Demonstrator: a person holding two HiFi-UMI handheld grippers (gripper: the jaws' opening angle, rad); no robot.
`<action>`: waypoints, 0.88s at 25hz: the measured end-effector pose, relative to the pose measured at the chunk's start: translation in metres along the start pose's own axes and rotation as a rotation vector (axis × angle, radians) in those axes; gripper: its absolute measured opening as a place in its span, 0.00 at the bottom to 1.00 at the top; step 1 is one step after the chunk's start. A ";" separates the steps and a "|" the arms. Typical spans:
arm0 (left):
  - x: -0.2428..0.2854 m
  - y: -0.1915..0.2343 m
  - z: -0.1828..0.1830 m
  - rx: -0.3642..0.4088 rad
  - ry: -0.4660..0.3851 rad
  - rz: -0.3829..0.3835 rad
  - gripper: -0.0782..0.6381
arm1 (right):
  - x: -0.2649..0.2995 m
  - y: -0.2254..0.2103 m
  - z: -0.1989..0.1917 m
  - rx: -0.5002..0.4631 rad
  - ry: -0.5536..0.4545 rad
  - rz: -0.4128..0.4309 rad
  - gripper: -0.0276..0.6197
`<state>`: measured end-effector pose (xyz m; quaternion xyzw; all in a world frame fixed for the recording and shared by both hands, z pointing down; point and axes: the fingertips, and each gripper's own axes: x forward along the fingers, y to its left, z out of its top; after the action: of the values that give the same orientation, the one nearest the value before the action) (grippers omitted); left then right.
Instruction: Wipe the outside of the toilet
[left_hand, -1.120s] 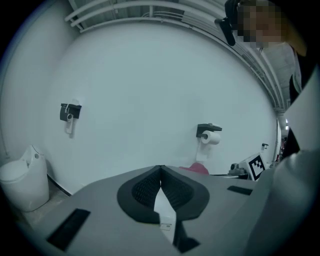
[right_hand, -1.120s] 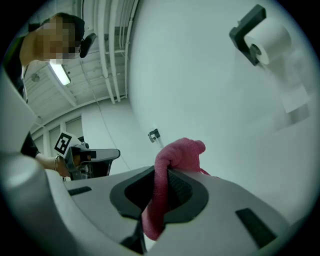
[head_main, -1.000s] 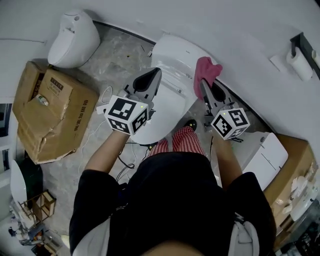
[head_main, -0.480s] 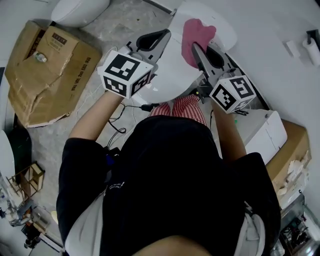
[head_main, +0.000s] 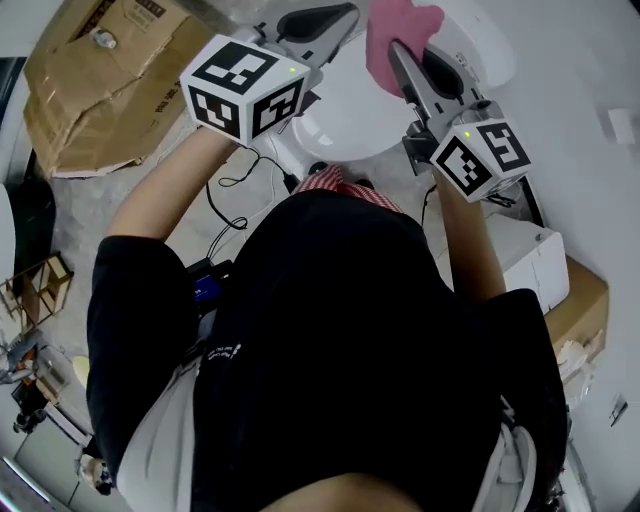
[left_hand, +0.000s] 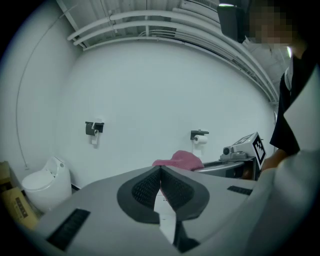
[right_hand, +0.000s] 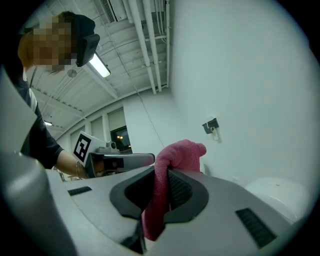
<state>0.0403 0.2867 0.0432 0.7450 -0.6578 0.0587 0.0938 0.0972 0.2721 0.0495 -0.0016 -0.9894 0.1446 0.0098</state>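
Two tongs show at the top of the head view, both held over the white toilet (head_main: 345, 110). The left tongs (head_main: 345, 14) lie over the lid's left part. The right tongs (head_main: 395, 50) lie over its right part with a pink cloth (head_main: 400, 25) at their tips, spread on the lid. Flattened cardboard boxes (head_main: 85, 95) lie on the floor to the left, and a white box (head_main: 525, 265) stands to the right of the person's legs.

From the left gripper view, the left tongs (left_hand: 160, 169) are closed, pads meeting at the tips with nothing between them. Beyond them sits the pink cloth (left_hand: 180, 160), with the right tongs (left_hand: 235, 162) just beside it. A second toilet (left_hand: 45, 185) stands against the wall at far left, and two paper holders (left_hand: 94, 128) hang on the wall.

From the right gripper view, the right tongs (right_hand: 161, 170) are clamped on the pink cloth (right_hand: 177, 155), which bunches above the pads and hangs down between them. The left tongs (right_hand: 130, 160) lie close by on the left, and the toilet (right_hand: 275, 192) curves away at lower right.
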 end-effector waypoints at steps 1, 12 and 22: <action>-0.003 -0.004 0.003 0.011 0.001 0.003 0.12 | -0.003 0.003 0.002 -0.002 0.001 0.017 0.13; -0.043 0.003 0.014 0.045 -0.013 0.111 0.12 | -0.006 0.006 0.005 0.037 -0.004 0.088 0.13; -0.068 0.049 0.009 -0.060 -0.113 0.214 0.12 | -0.001 -0.005 -0.008 0.045 0.030 0.013 0.13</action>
<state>-0.0176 0.3451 0.0229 0.6695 -0.7393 0.0067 0.0721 0.0984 0.2702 0.0588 -0.0098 -0.9856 0.1671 0.0240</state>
